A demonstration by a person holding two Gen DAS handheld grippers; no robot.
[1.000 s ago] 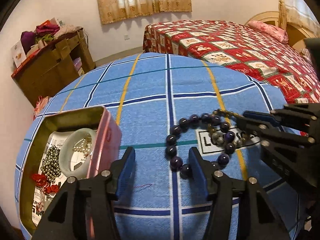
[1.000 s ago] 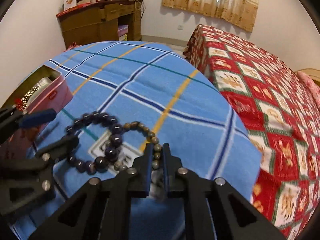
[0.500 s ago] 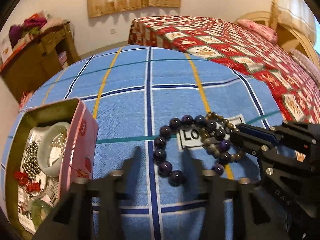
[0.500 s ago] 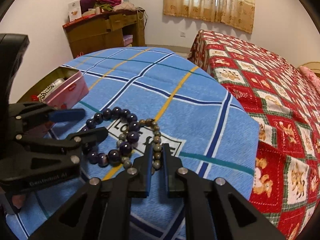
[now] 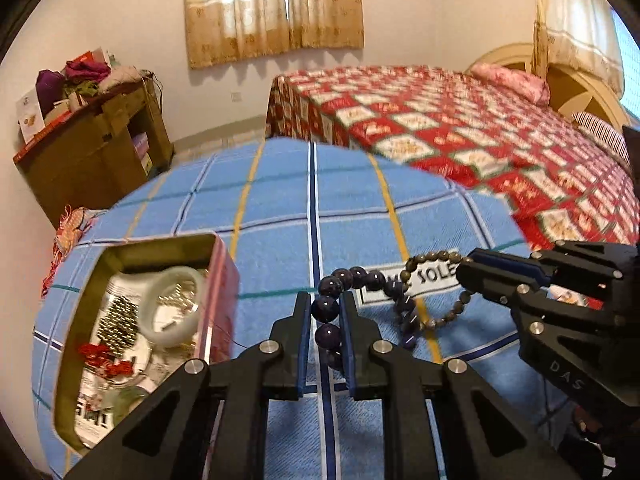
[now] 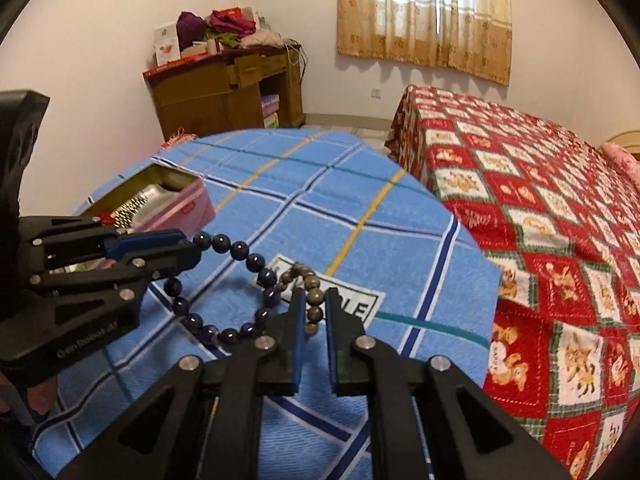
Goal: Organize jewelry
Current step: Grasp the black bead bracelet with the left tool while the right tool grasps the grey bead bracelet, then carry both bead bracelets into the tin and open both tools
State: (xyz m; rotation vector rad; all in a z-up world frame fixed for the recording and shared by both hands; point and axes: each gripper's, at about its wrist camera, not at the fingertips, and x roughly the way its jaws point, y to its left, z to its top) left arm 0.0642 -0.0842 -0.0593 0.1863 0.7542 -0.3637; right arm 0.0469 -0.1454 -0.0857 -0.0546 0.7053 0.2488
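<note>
My left gripper (image 5: 325, 308) is shut on a dark purple bead bracelet (image 5: 362, 276), which hangs lifted above the blue plaid cloth (image 5: 280, 200). My right gripper (image 6: 313, 312) is shut on a smaller grey-brown bead bracelet (image 6: 310, 284) that is looped through the purple one (image 6: 240, 249). Both bracelets are raised between the two grippers. The right gripper also shows in the left wrist view (image 5: 480, 268), and the left gripper in the right wrist view (image 6: 176, 252). An open pink tin (image 5: 222, 280) at the left holds a pale jade bangle (image 5: 170, 308), bead strands and red pieces.
The tin also shows in the right wrist view (image 6: 192, 200). A white printed label (image 5: 424, 280) is sewn on the cloth under the bracelets. A bed with a red patterned cover (image 5: 460, 128) lies behind and to the right. A cluttered wooden cabinet (image 5: 92, 152) stands at the far left wall.
My left gripper went from open around the purple bracelet to shut on its beads. Both grippers have risen, lifting the two linked bracelets off the cloth.
</note>
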